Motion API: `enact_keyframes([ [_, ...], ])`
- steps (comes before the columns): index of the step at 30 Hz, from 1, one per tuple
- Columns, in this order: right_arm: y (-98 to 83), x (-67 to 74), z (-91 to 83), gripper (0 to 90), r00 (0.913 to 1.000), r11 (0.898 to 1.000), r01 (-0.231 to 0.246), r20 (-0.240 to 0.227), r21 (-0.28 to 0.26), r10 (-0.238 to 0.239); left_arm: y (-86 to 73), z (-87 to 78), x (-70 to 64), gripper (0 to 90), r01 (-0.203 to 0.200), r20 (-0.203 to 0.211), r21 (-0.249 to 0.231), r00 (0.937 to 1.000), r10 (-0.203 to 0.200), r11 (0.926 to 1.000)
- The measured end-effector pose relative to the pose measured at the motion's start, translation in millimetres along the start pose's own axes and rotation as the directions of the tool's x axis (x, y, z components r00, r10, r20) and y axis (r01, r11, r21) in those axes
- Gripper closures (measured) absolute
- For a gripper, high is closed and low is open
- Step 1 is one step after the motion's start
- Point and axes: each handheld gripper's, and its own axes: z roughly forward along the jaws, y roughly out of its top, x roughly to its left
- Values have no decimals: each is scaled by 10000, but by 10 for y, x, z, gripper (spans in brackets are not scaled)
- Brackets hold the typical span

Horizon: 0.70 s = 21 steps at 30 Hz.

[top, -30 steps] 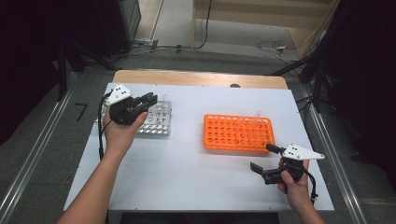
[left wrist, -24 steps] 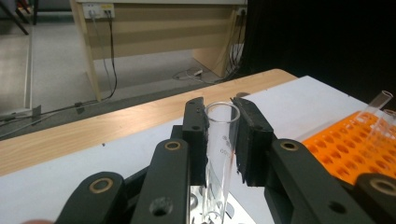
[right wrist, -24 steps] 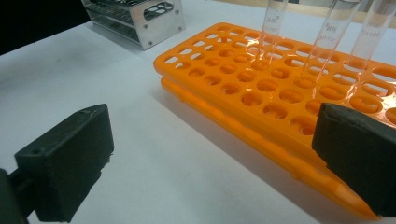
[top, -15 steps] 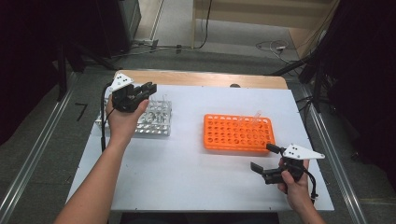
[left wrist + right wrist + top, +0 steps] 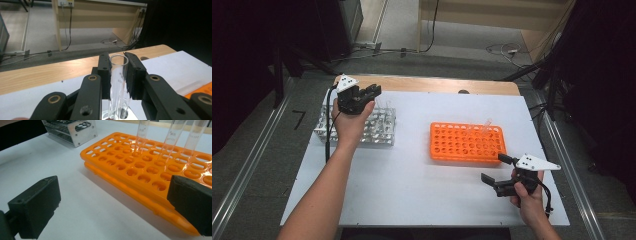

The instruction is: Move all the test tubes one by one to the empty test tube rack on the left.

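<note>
High view: fixed above the near edge, facing forward and down over the whole bench (image 5: 422, 200). Left gripper view: close, looking along the left tongs (image 5: 117, 72) toward the bench's far edge and the floor. Right gripper view: low, close, facing the orange rack (image 5: 150, 167); shared with the high view.

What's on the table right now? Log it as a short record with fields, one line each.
surface: white table top
left tool: shut on a clear glass test tube, above the silver metal tube rack
right tool: open, holding nothing, near the orange rack's front edge
orange plastic tube rack: right of the metal one, apart from it
tubes in orange rack: three clear tubes, upright
</note>
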Motion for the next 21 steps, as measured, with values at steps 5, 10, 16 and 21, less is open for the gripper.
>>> enact_keyframes([
  [5, -2, 1, -2, 0, 10000, 10000, -15, -8, 11, 15, -34, 53, 26, 766, 32, -129, 93, 9999, -30, 10000],
  [10, -5, -12, -6, 0, 10000, 10000, -34, -5, -18, 34, -71, 91, 37, 766, 113, -142, 204, 9998, -110, 9997],
  [16, -7, -13, -8, 0, 10000, 10000, -21, 4, -25, 21, -131, 118, 53, 765, 169, -134, 358, 9998, -165, 9992],
  [21, -8, -12, -3, 0, 10000, 10000, -9, 23, -13, 9, -180, 144, 41, 766, 75, -114, 613, 9999, -68, 9981],
])
